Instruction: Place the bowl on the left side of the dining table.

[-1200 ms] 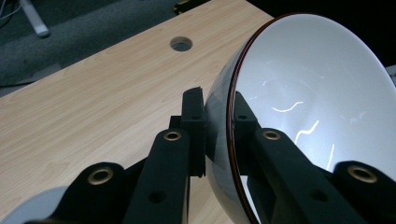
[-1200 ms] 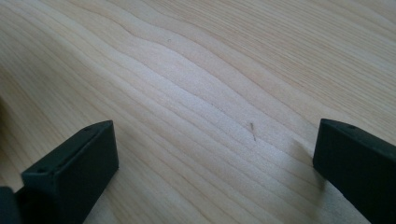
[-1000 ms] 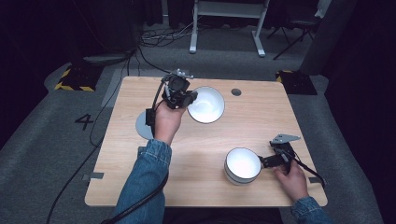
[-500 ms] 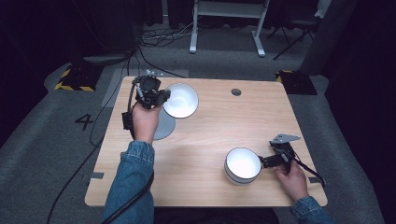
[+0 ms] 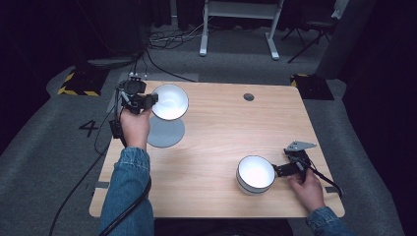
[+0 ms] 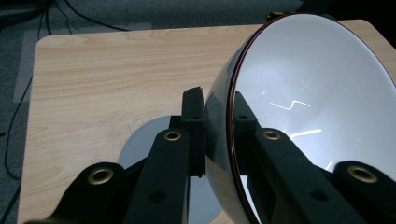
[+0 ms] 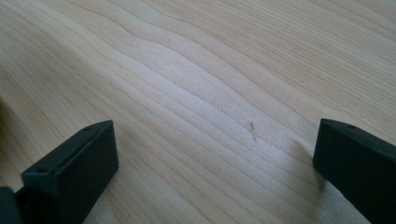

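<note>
Wooden table (image 5: 216,132) carries two white bowls, one grey disc (image 5: 164,132); left gripper (image 5: 150,100) jaws clamp one bowl (image 5: 169,102); right gripper (image 7: 212,158) jaws gape.

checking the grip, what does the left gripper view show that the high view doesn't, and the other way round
Left gripper view alone: the black jaws pinching the white bowl at its dark red rim, one inside, one outside. High view alone: the right gripper beside the second bowl, and both forearms. Both: the held bowl above the grey disc on the wooden table, in the left gripper.

A lab or studio: dark curtains, floor cables (image 5: 162,46), hazard tape (image 5: 77,83) (floor marked "4").
</note>
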Demonstrator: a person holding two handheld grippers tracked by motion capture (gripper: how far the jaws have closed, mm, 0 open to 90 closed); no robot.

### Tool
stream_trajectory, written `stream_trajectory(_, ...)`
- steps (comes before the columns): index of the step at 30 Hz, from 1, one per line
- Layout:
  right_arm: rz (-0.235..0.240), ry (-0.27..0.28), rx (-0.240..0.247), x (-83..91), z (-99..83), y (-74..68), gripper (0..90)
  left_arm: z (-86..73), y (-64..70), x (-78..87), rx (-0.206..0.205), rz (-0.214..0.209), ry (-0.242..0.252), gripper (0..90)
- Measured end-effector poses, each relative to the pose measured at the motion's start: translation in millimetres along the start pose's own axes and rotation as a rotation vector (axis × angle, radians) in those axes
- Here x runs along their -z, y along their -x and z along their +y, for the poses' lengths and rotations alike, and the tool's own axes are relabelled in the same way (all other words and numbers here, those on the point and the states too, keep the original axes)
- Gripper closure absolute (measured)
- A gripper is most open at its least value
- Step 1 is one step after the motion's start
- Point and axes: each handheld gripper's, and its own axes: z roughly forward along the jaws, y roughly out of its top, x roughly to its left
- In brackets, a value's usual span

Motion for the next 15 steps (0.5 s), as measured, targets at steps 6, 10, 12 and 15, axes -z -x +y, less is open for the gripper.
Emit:
stream_trajectory(6, 0.000, 0.000, -0.002, 0.1, 0.1, -0.1, 0.3, 4.6, -14.3, -7.0, 0.054, 0.004, -0.021, 81.2)
stream_trajectory(10, 0.000, 0.000, -0.001, 0.0, 0.1, 0.0, 0.3, 8.2, -23.5, -18.0, 0.099, 0.027, -0.044, 81.2)
stream_trajectory(12, 0.000, 0.000, 0.000, 0.0, 0.0, 0.0, 0.3, 8.3, -26.4, -22.7, 0.111, 0.030, -0.052, 81.1)
stream_trajectory(15, 0.000, 0.000, 0.000, 0.0, 0.0, 0.1, 0.3, 7.8, -28.6, -26.5, 0.118, 0.030, -0.062, 81.1)
